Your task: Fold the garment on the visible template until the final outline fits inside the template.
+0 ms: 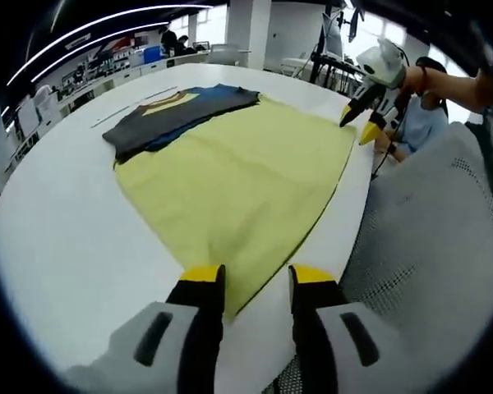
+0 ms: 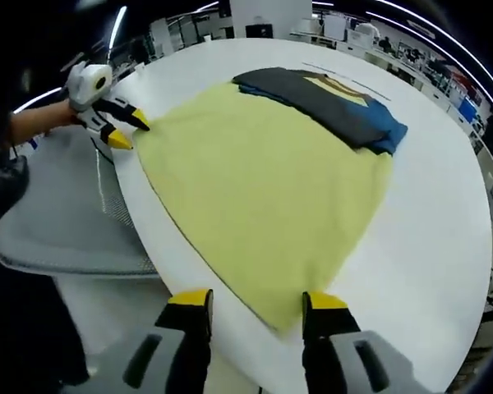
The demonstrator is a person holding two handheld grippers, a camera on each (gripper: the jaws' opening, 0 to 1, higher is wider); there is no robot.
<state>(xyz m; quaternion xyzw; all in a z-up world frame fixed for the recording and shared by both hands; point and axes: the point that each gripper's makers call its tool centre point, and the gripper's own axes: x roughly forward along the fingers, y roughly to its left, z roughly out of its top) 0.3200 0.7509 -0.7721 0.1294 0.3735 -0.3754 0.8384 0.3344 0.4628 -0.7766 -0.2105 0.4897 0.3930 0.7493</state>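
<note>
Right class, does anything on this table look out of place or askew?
Mostly tidy: the yellow garment lies flat on the white table. Oddly, a folded dark garment overlaps its far edge, and no template outline is visible.

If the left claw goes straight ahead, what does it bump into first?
Probably the flat yellow fabric garment: its near corner lies just ahead of the open left claw on the white table. Height above the cloth is hard to judge.
</note>
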